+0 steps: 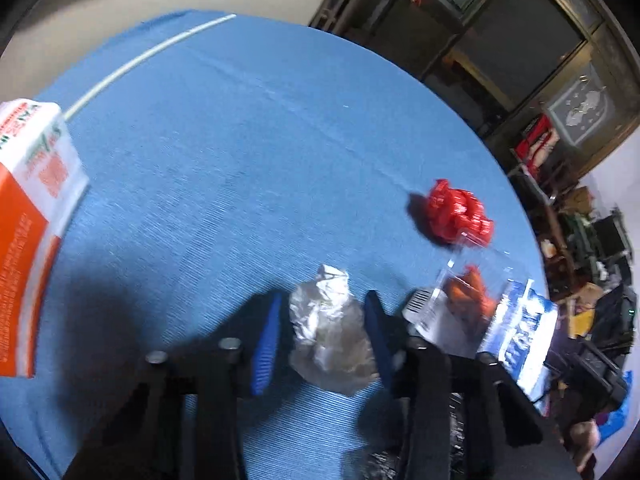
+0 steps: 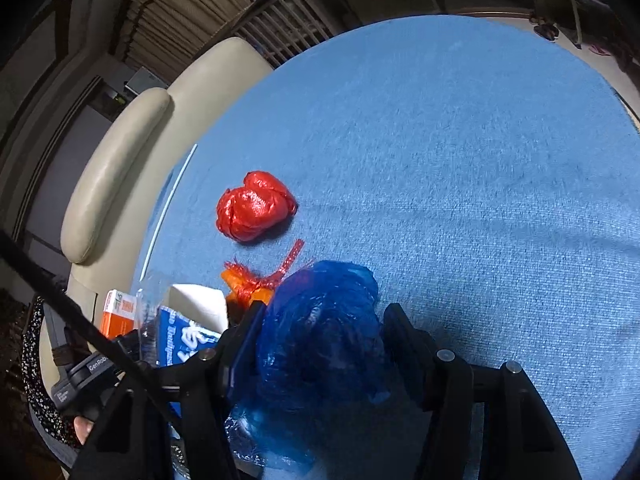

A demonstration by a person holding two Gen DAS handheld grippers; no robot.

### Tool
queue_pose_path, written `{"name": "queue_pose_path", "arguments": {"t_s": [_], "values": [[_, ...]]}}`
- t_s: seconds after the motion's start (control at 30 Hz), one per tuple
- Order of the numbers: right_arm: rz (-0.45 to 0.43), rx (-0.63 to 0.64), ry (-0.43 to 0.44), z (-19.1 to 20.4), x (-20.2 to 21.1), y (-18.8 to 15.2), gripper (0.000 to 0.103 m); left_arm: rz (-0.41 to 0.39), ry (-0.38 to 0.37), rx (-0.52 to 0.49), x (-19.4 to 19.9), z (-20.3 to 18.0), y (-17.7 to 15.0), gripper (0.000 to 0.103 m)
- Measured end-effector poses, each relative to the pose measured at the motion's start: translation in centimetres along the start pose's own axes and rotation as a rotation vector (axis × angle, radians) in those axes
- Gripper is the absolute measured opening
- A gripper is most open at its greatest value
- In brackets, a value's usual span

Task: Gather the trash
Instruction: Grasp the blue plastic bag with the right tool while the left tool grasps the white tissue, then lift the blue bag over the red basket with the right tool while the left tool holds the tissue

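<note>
Surface: round table under a blue cloth (image 1: pixel 224 168), with a thin white rod (image 1: pixel 132 64) lying far ahead and to the left of the left gripper

Left gripper (image 1: pixel 322 320): jaws drawn in around a crumpled wad of clear plastic film (image 1: pixel 332 332); the right blue pad meets the wad's edge, while a sliver of gap may remain at the left pad, so a firm pinch cannot be confirmed. The wad rests on the cloth between the fingers

Ahead and to the right of the left gripper: a crumpled red plastic ball (image 1: pixel 456 212), apart from the fingers. Just right of its right finger: a clear plastic packet (image 1: pixel 452 300) holding something orange, lying over a blue-and-white printed wrapper (image 1: pixel 520 328)

Far left of the left gripper: an orange-and-white carton (image 1: pixel 32 232), at the frame edge

Right gripper (image 2: pixel 320 332): jaws set fairly wide, pinching a bunched blue plastic bag (image 2: pixel 320 340) that fills the gap and bulges past the fingertips

Ahead and to the left of the right gripper: the red ball (image 2: pixel 256 208) on the cloth, well clear. Just off its left finger: orange net mesh (image 2: pixel 252 284), then the printed wrapper (image 2: pixel 180 344) and the carton (image 2: pixel 118 314) further left
</note>
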State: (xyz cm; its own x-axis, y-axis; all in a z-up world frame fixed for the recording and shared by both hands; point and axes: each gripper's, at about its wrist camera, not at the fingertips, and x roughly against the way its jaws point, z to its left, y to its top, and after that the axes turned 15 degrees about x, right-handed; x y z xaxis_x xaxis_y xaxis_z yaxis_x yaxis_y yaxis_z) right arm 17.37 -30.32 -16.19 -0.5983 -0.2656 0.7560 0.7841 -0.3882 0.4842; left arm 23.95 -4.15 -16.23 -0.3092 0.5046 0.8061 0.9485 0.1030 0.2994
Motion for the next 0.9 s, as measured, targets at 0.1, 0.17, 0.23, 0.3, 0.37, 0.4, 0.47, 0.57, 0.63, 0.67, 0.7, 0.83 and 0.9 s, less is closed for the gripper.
{"name": "queue_pose_path", "arguments": {"t_s": [0.1, 0.17, 0.23, 0.3, 0.37, 0.4, 0.47, 0.57, 0.63, 0.67, 0.7, 0.83, 0.9], "values": [[-0.007, -0.005, 0.013, -0.5, 0.4, -0.4, 0.059, -0.004, -0.012, -0.025, 0.4, -0.3, -0.5, 0.031], [-0.011, -0.005, 0.014, -0.8, 0.9, -0.7, 0.058, -0.002, -0.023, -0.021, 0.7, -0.1, -0.9, 0.028], [-0.017, 0.004, 0.008, -0.9, 1.3, -1.2, 0.056, -0.007, -0.028, -0.013, 1.1, 0.2, -1.3, 0.027], [-0.018, 0.012, 0.002, -1.0, 1.8, -1.4, 0.055, -0.014, -0.034, 0.001, 1.8, 0.8, -1.7, 0.027], [-0.020, 0.017, -0.005, -1.2, 2.1, -1.7, 0.054, -0.020, -0.036, 0.018, 2.3, 1.6, -2.1, 0.027], [-0.020, 0.017, -0.004, -1.3, 2.3, -1.8, 0.053, -0.024, -0.035, 0.028, 2.6, 2.0, -2.4, 0.027], [-0.020, 0.011, 0.002, -1.6, 2.8, -2.3, 0.053, -0.032, -0.031, 0.037, 3.2, 2.4, -2.9, 0.026], [-0.033, -0.010, 0.022, -1.9, 3.5, -3.1, 0.052, -0.049, -0.023, 0.035, 4.2, 2.6, -3.7, 0.026], [-0.043, -0.030, 0.041, -2.2, 4.1, -3.9, 0.052, -0.063, -0.016, 0.024, 5.3, 2.6, -4.3, 0.026], [-0.050, -0.039, 0.054, -2.3, 4.4, -4.2, 0.052, -0.070, -0.011, 0.015, 5.9, 2.5, -4.6, 0.026], [-0.062, -0.048, 0.066, -2.5, 4.7, -4.6, 0.052, -0.078, -0.004, 0.002, 6.3, 2.3, -5.0, 0.026], [-0.102, -0.064, 0.094, -2.5, 6.5, -5.8, 0.052, -0.111, -0.002, -0.044, 7.9, 0.6, -6.3, 0.026], [-0.118, -0.069, 0.104, -2.5, 7.4, -6.2, 0.052, -0.126, -0.007, -0.067, 8.6, -0.4, -7.0, 0.026]]}}
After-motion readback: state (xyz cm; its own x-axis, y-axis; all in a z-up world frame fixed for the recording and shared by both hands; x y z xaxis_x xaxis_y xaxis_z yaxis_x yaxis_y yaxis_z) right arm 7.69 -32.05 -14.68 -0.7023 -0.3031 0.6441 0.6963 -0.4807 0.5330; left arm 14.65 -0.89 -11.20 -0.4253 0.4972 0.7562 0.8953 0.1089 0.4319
